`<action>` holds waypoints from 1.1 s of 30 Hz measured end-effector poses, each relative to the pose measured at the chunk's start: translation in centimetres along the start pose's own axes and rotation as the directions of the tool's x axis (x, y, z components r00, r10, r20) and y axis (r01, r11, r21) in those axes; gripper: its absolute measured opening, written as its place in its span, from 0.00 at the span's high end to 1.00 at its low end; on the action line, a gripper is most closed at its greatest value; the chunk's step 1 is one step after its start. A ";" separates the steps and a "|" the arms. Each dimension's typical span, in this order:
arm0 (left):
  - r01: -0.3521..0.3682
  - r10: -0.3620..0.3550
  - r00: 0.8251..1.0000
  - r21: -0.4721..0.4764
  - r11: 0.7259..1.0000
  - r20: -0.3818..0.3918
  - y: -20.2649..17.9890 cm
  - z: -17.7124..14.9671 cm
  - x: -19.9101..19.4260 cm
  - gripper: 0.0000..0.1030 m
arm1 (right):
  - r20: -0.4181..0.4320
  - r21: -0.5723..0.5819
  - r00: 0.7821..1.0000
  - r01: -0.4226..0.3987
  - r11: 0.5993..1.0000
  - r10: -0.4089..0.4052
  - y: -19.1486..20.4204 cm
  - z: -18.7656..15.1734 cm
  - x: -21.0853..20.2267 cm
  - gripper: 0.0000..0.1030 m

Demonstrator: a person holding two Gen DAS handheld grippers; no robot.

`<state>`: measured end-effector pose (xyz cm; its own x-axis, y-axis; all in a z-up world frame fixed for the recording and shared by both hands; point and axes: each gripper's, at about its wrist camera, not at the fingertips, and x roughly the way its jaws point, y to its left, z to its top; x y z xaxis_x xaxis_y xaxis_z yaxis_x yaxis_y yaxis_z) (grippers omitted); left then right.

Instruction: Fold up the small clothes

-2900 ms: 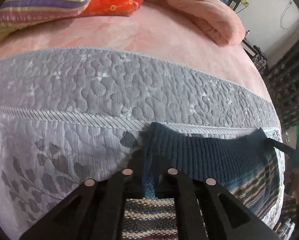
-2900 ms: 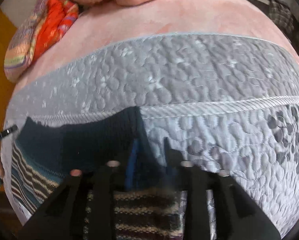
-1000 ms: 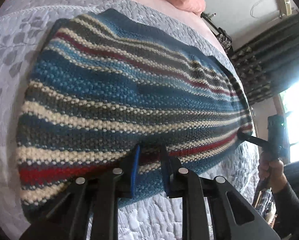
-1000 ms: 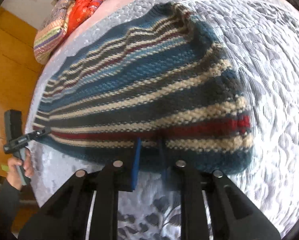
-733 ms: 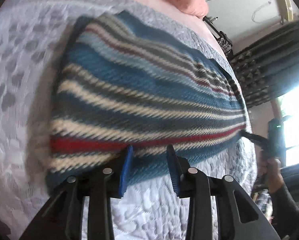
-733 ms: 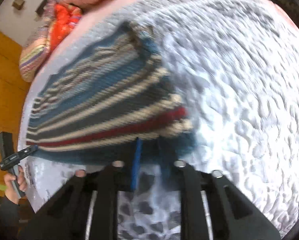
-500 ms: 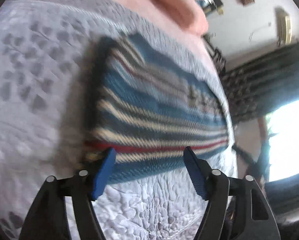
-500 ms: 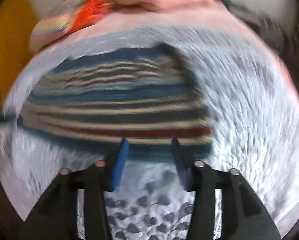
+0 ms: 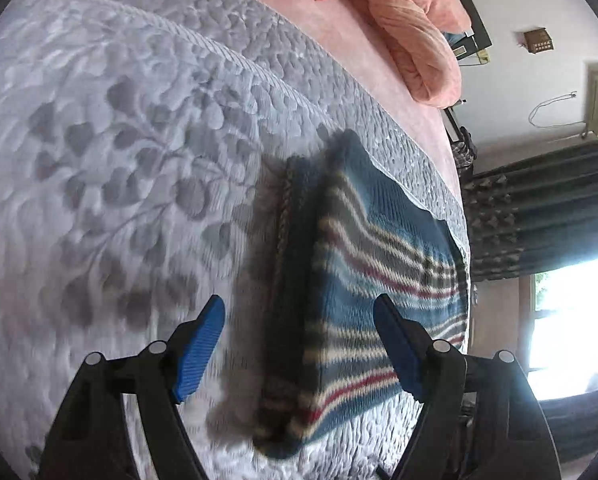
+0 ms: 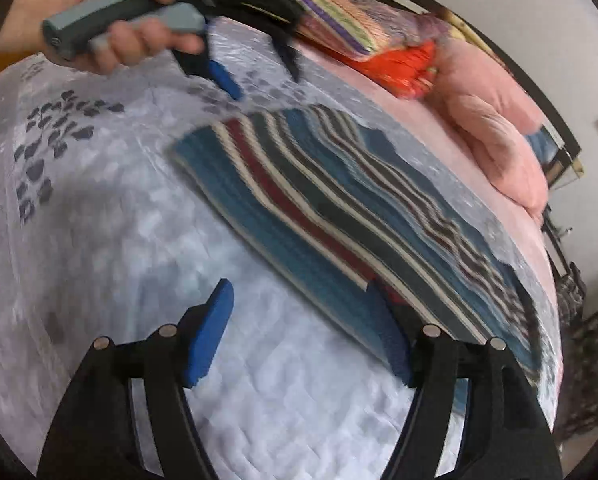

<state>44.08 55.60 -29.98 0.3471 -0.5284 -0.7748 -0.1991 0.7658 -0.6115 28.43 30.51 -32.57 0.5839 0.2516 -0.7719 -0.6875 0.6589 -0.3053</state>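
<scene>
Both your grippers, left [image 9: 299, 344] and right [image 10: 299, 328], gape wide and hold nothing; the sweater [image 9: 363, 280] lies folded on the quilt [image 9: 119, 160]. Brush its doubled edge with a fingertip and I judge the fold springs open

No legible text or labels anywhere

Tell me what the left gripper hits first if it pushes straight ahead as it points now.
Probably the folded edge of the striped sweater, which lies between the open fingers of the left gripper on the grey bedspread; blur leaves depth uncertain.
</scene>
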 end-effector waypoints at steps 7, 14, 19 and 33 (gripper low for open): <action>0.022 -0.021 0.999 0.015 1.000 -0.028 0.6 1.8 1.9 0.25 | 0.007 0.005 1.000 -0.019 1.000 0.019 1.2 2.1 2.4 0.34; 0.031 -0.029 0.998 0.033 0.999 -0.050 0.5 3.5 4.0 0.25 | 0.005 0.017 0.999 -0.035 0.999 0.035 1.8 2.4 4.0 0.34; 0.040 -0.038 0.998 0.041 0.998 -0.053 0.1 4.4 5.2 0.24 | 0.014 0.017 0.999 -0.041 0.999 0.040 2.0 3.1 4.9 0.34; 0.049 -0.042 0.996 0.085 0.995 -0.084 -2.6 5.9 7.7 0.23 | 0.041 -0.024 0.999 0.011 1.000 -0.010 3.7 4.7 6.7 0.34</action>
<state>52.63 51.71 -33.38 0.2767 -0.5893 -0.7590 -0.1035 0.7670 -0.6332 31.83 37.95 -36.27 0.6076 0.2739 -0.7456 -0.6916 0.6441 -0.3270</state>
